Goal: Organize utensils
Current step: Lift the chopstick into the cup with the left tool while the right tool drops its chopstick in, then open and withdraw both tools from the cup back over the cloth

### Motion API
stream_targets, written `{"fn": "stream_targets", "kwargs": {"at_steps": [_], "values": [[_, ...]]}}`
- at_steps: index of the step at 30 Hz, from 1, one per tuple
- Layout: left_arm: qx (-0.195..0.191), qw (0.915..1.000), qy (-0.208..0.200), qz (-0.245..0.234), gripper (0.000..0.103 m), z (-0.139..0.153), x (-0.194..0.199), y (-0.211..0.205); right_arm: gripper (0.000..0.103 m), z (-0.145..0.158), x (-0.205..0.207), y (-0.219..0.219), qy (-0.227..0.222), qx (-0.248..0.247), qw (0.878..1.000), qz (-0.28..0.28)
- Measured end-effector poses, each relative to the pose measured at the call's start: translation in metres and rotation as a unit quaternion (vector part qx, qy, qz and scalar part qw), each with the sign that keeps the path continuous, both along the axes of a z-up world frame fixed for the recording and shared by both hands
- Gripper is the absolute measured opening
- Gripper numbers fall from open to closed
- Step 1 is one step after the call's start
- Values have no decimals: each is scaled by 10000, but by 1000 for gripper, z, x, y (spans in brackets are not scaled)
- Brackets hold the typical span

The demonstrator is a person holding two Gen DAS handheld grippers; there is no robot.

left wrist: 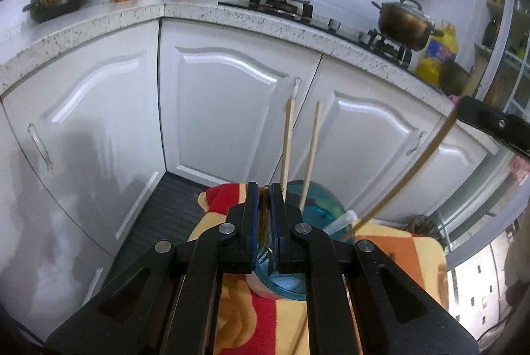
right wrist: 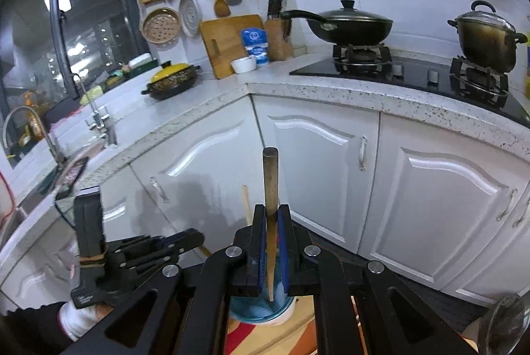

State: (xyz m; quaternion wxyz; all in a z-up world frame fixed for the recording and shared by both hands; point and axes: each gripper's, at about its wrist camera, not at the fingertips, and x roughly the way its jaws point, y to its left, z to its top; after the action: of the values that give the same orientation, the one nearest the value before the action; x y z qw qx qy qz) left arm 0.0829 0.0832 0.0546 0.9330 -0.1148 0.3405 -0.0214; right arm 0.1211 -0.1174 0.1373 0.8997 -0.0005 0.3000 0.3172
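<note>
The blue cup (left wrist: 318, 215) stands on a patterned cloth (left wrist: 404, 252) and serves as the landmark here: both grippers hang right over its mouth. The left gripper (left wrist: 265, 189) has its jaws pressed nearly together on the rim of the cup, it seems, with something brownish in the narrow gap (glare or a thin utensil, I cannot tell which). The right gripper (right wrist: 271, 209) pinches a dark chopstick (right wrist: 270, 182) held upright, its lower tip already inside the cup and its blunt top well above the jaws. Two pale chopsticks (left wrist: 288, 143) already lean in the cup, along with a white tube (left wrist: 341, 219) against the far rim. The main risk, as I judge it, is the cup tipping: it is light-looking, it sits on soft cloth, and a sideways nudge from either gripper could roll it and spill everything. A second risk is the dark chopstick knocking the pale ones as it drops, or slipping crooked if released while tilted. A long bent stick (left wrist: 414, 169) running from the cup toward the right gripper could also snag. Room above the cup is open; beyond it the cabinet doors (left wrist: 228, 109) stand well apart, but the cloth's edge lies near the cup on the left, so sideways travel there is tight.
</note>
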Motion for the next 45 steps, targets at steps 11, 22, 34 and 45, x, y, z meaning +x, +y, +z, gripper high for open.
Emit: {"fn": "stream_targets", "kwargs": {"at_steps": [11, 22, 34, 45], "values": [[13, 9994, 342, -29, 5, -30, 13, -8, 7, -70, 27, 15, 769, -244, 9967, 94], [-148, 9989, 444, 37, 11, -40, 11, -10, 23, -99, 31, 11, 1214, -361, 9919, 111], [-298, 9991, 277, 95, 36, -22, -13, -5, 31, -107, 17, -6, 1378, -339, 9899, -49], [-340, 9992, 40, 197, 43, -4, -44, -4, 37, -101, -5, -30, 1282, -274, 9911, -242]]}}
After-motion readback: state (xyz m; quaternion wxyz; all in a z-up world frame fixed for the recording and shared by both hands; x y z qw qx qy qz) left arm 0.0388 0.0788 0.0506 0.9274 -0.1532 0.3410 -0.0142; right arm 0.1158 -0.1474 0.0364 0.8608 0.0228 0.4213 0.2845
